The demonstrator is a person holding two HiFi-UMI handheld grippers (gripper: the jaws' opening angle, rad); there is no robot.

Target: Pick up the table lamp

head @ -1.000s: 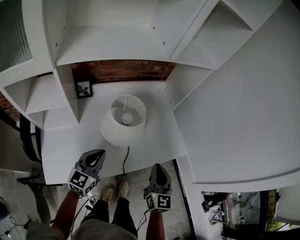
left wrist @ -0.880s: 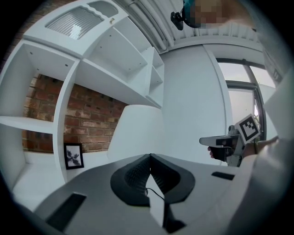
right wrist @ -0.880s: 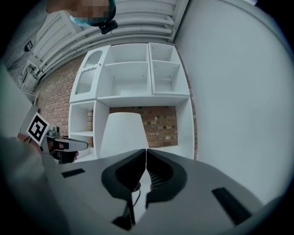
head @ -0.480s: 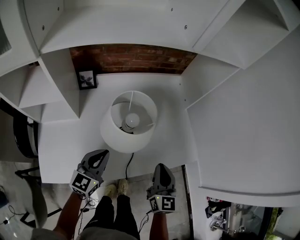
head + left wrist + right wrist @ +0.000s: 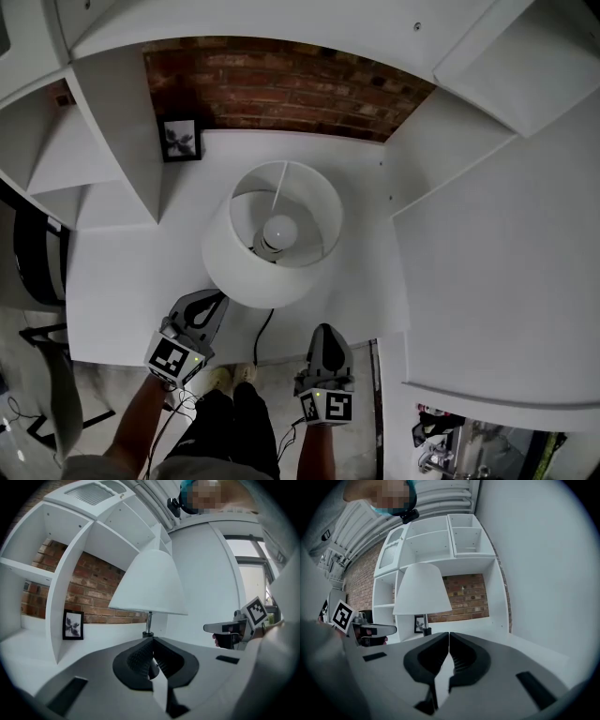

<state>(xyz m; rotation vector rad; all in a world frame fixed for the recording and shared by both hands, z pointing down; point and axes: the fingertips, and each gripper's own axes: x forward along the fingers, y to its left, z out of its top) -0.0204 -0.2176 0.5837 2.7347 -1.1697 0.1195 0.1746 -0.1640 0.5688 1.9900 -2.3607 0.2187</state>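
On the white worktop (image 5: 122,300), the table lamp (image 5: 272,234) stands upright, stem vertical, just ahead of the left gripper (image 5: 214,302) and farther from the right gripper (image 5: 325,334), both with their 2 fingers pressed together, empty.

The table lamp (image 5: 234,262) is standing upright on the white worktop (image 5: 122,291), near its front edge. Its white shade (image 5: 150,583) is flaring wider toward the bottom and sitting level. The shade's open top is showing a white bulb (image 5: 279,230) at the centre. A thin metal stem (image 5: 149,620) is carrying the shade. A black cord (image 5: 260,330) is trailing from under the shade to the worktop's front edge.
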